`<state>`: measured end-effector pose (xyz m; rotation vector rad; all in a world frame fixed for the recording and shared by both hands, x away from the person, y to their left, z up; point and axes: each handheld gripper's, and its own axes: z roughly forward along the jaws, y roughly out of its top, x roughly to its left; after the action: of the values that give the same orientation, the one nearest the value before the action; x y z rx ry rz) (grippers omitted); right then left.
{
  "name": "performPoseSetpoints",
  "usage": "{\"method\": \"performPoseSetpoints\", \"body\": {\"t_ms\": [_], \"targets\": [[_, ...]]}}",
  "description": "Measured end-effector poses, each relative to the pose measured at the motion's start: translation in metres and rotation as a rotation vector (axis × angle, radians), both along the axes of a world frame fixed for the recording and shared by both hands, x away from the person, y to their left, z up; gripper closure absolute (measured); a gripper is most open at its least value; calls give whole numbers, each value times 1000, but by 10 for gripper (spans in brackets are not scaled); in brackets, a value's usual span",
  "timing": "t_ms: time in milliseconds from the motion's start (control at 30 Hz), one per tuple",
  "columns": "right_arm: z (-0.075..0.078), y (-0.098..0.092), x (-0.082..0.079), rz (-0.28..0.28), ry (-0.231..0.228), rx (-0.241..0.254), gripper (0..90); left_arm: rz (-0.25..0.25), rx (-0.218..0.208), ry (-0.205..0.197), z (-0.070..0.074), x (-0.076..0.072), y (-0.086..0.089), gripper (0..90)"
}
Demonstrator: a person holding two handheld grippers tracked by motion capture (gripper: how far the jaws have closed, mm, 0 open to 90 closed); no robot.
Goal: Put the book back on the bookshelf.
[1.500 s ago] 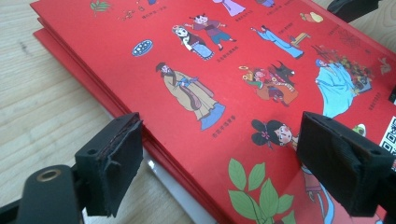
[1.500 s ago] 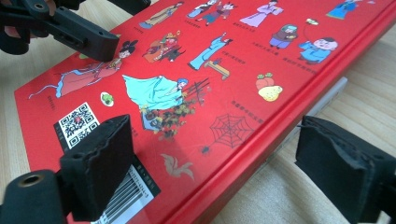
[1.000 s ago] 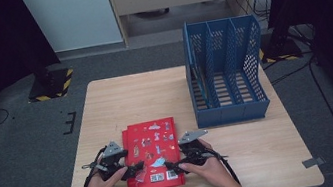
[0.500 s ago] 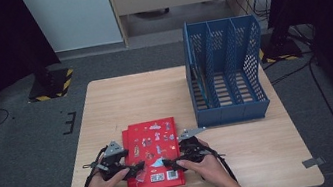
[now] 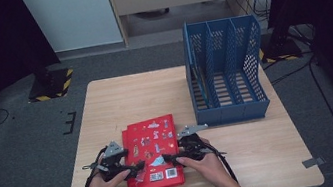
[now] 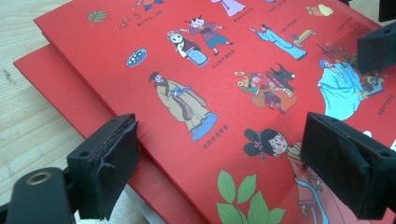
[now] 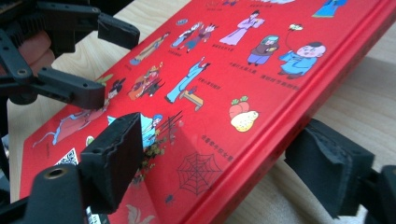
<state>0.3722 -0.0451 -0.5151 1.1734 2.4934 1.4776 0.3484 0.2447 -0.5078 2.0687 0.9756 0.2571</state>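
While two flat, glossy red books (image 5: 153,156) lie stacked at the wooden table's (image 5: 244,147) near edge, the left gripper (image 5: 137,168) and right gripper (image 5: 167,159) straddle the top cover's edges, jaws spread, nothing clamped.

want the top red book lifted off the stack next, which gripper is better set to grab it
Right. The right gripper already has its open jaws either side of the top red book's raised edge. The left gripper is open over the cover, not astride an edge.
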Motion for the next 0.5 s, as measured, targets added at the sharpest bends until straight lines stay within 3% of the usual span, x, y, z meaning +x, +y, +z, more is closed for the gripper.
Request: {"method": "performPoseSetpoints", "body": {"t_ms": [367, 500], "targets": [[4, -4, 2, -4, -7, 25, 298, 11, -26, 0, -2, 0, 2, 91], [5, -5, 2, -7, -10, 26, 316, 39, -46, 40, -6, 4, 4, 23]]}}
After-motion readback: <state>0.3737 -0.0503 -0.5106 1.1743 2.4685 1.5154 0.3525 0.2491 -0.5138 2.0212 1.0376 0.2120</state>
